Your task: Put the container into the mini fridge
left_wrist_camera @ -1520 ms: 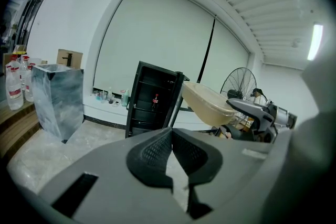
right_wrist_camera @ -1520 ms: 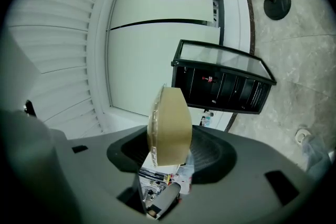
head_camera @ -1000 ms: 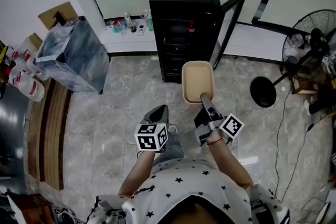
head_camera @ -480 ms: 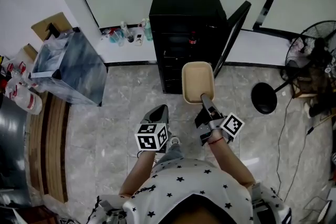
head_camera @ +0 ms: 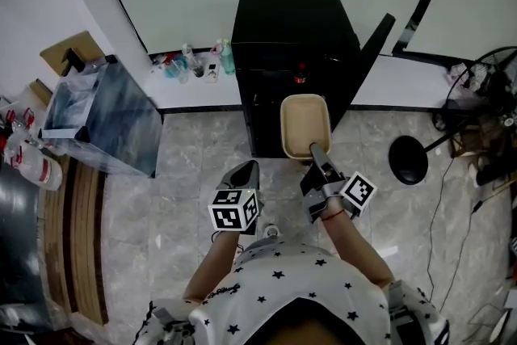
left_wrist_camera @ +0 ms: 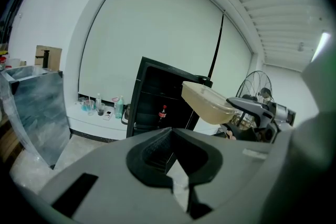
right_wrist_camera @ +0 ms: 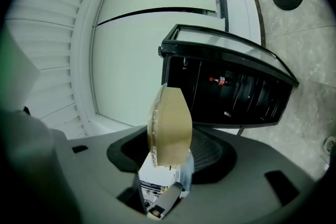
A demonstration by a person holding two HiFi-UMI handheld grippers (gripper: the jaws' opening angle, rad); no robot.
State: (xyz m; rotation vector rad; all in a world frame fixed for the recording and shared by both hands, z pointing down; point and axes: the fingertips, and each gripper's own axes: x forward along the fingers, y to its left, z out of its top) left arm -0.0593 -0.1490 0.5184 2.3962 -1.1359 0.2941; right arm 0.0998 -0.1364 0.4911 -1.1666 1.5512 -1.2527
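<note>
1. Head view: we see the right gripper (head_camera: pixel 314 151) clenched on the near end of the tan container (head_camera: pixel 304 124). It holds the container lengthwise and roughly level above the floor (head_camera: pixel 194 149).
2. The container's far end sits just in front of the black mini fridge (head_camera: pixel 291 28). The fridge stands at the floor's far edge against the wall, with its door (head_camera: pixel 376 40) swung open to the right.
3. In the right gripper view we see the container edge-on between the jaws, which press on its rim. Beyond it a red-capped bottle (right_wrist_camera: pixel 220 80) stands inside the open fridge.
4. In the left gripper view we find the left gripper (left_wrist_camera: pixel 176 165) with its jaws drawn together and nothing between them. It is apart from the container.
5. A standing fan (head_camera: pixel 408 160) is near the floor's right edge.
</note>
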